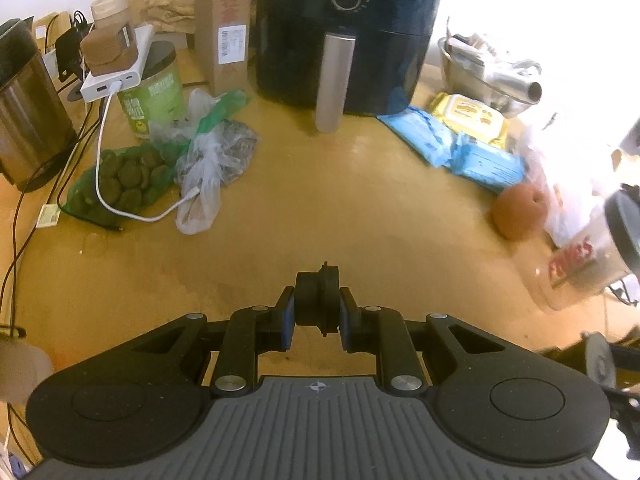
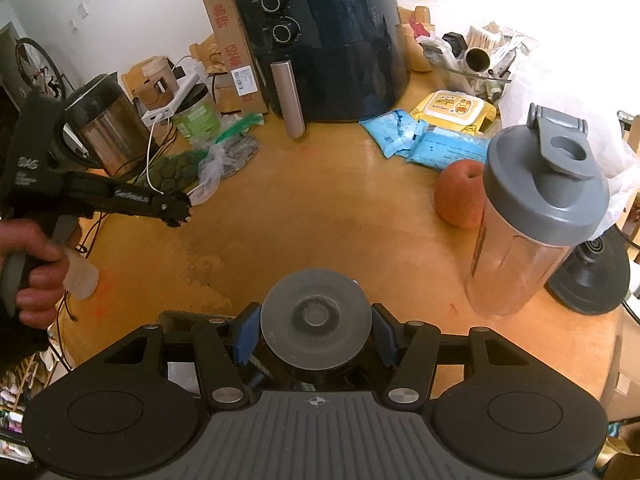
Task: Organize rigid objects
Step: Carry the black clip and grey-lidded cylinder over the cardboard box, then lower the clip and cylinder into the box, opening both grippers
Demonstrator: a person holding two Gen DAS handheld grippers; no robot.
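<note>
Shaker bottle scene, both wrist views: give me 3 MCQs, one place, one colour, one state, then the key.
1. Where is the apple relative to the shaker bottle?
A. Inside it
B. Right beside it, on the air fryer's side
C. On top of the air fryer

2. What colour is the shaker bottle's lid?
A. Grey
B. Red
C. Yellow

3. What is the left gripper doing?
A. Standing open with nothing between its fingers
B. Shut on a small black part
C. Shut on the apple

Key: 1 B, in the right wrist view the apple sits on the table against the bottle's far side, toward the air fryer. 2 A, the flip-top lid is plainly grey. 3 B, in the left wrist view the blue pads clamp a small black part.
</note>
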